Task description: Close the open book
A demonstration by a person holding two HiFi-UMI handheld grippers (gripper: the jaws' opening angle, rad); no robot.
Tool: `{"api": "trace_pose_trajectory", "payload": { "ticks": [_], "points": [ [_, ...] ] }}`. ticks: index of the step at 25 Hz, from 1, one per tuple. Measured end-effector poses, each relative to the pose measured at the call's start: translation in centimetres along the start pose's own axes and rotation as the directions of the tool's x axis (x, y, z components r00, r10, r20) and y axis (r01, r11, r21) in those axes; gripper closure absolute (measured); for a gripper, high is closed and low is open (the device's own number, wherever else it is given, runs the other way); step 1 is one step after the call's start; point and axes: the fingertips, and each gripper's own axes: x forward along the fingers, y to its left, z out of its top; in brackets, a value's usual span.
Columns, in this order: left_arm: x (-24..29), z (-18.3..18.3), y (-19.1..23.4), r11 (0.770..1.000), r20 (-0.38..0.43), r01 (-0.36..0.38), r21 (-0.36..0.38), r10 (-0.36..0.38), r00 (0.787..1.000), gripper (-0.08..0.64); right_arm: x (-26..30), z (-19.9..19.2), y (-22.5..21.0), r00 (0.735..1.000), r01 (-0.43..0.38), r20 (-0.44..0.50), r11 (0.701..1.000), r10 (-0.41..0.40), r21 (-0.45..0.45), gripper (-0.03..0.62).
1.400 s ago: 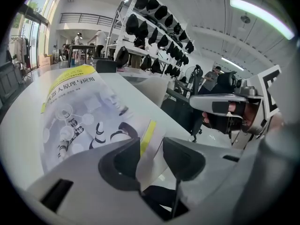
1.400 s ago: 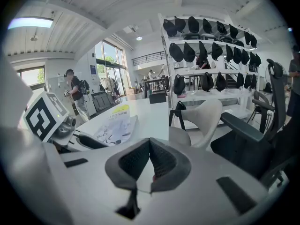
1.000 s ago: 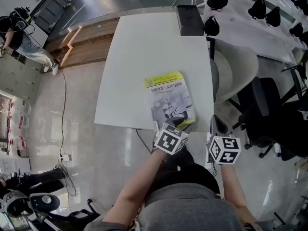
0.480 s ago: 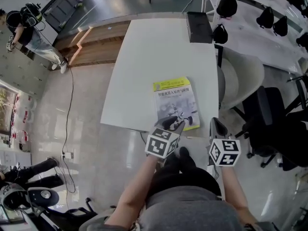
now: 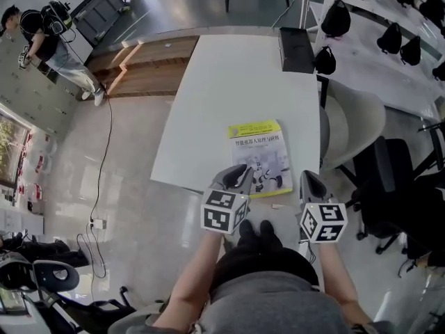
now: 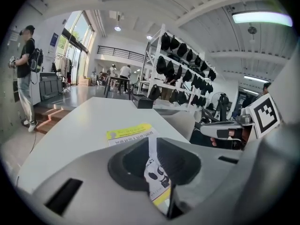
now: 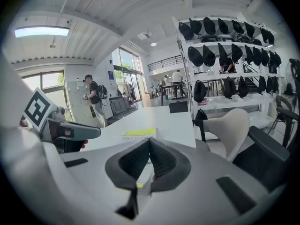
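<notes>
The book [image 5: 257, 157] lies shut and flat on the white table [image 5: 229, 82], near its front right corner, yellow-and-grey cover up. My left gripper [image 5: 240, 171] hovers at the book's near edge, apart from it. Its jaws have just been closing and now stand a narrow slit apart with nothing between them; the book [image 6: 129, 132] shows through the slit of the left gripper [image 6: 150, 142]. My right gripper [image 5: 307, 176] hangs off the table's right front corner, shut and empty. In the right gripper view the book [image 7: 139, 133] lies beyond the right gripper [image 7: 149, 142].
A black box [image 5: 295, 49] sits at the table's far end. A white chair [image 5: 351, 127] and a black office chair [image 5: 403, 186] stand to the right. Wooden steps [image 5: 139, 68] lie left of the table. A person [image 5: 49, 40] stands far left.
Both grippers have drawn back from the book toward the person, the left one further and upward. The left jaws have narrowed from wide to a slit.
</notes>
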Motion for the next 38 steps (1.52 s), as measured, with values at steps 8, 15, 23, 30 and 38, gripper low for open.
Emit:
{"api": "trace_pose_trajectory", "payload": {
  "ticks": [8,15,23,30,38],
  "points": [
    [-2.7,1.5,3.1,0.993,0.088,-0.117,-0.015,0.118,0.989,0.547,0.6,1.4,1.6,0.998,-0.055,0.022,0.998,0.056,-0.023,0.588],
    [-4.9,2.5,5.2,0.981,0.146,-0.192,-0.041,0.196,0.970,0.552,1.1,2.3,2.4,0.997,-0.070,0.034,0.995,0.073,-0.064,0.588],
    [-5.8,2.7,6.5,0.970,0.164,-0.236,-0.060,0.243,0.956,0.552,1.7,3.2,3.1,0.993,-0.106,0.049,0.992,0.110,-0.068,0.589],
    [-6.1,3.0,7.3,0.965,0.178,-0.246,-0.088,0.258,0.950,0.552,2.3,3.4,3.7,0.990,-0.132,0.045,0.989,0.135,-0.073,0.589],
    [-6.2,2.7,8.0,0.963,0.179,-0.250,-0.104,0.265,0.948,0.552,2.6,3.3,3.9,0.991,-0.129,0.035,0.988,0.132,-0.082,0.589]
  ]
}}
